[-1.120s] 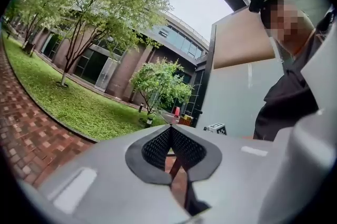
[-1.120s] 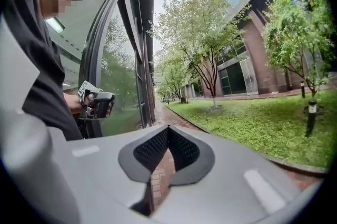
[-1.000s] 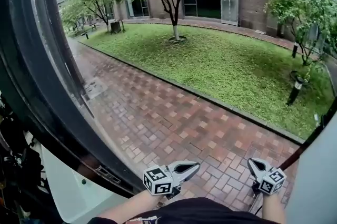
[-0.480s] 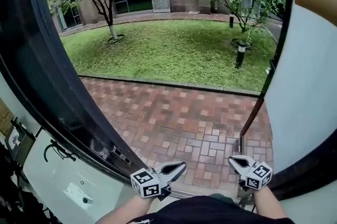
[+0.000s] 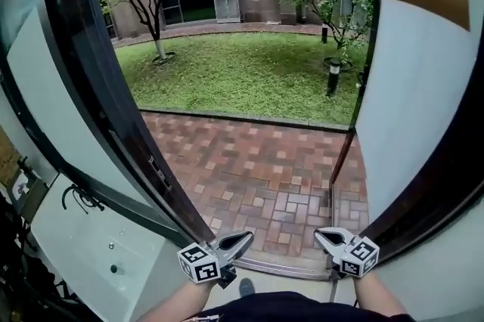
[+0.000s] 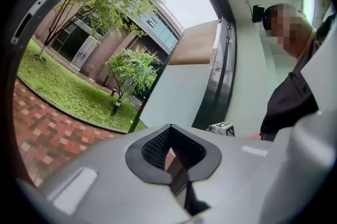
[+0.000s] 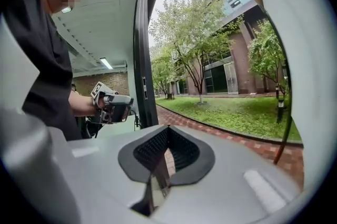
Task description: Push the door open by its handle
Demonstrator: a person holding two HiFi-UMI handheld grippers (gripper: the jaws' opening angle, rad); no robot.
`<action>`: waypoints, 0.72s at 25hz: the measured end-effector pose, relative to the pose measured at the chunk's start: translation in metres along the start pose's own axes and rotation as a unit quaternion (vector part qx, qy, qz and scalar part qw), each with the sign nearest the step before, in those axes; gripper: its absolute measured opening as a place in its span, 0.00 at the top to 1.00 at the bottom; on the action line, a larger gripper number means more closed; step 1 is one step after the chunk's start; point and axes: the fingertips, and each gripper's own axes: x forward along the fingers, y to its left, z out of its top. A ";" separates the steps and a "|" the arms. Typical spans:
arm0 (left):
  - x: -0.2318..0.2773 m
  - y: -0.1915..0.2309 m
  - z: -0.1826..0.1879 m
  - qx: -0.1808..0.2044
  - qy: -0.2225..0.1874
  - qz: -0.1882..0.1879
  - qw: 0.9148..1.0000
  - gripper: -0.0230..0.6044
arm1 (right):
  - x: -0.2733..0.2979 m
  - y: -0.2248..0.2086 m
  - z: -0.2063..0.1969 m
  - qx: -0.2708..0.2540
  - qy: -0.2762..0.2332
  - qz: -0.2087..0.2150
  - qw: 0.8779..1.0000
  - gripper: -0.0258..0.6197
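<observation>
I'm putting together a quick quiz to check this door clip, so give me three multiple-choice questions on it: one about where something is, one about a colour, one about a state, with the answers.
1. What lies just outside the doorway?
A) lawn
B) red brick paving
C) stairs

2. What colour is the frame of the open door?
A) white
B) black
C) red

3. How do the jaws of the left gripper and the right gripper stand?
A) both together, empty
B) both wide apart
C) clamped on a handle

Answers:
1 B: bricks run from the doorway out to the lawn.
2 B: the frame shows black in the head view.
3 A: each gripper view shows the pads meeting with nothing between them.
</observation>
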 end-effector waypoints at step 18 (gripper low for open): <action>-0.166 -0.028 -0.022 0.108 0.063 -0.025 0.992 0.97 | -0.053 0.150 -0.045 0.140 -0.066 -0.140 0.978 0.96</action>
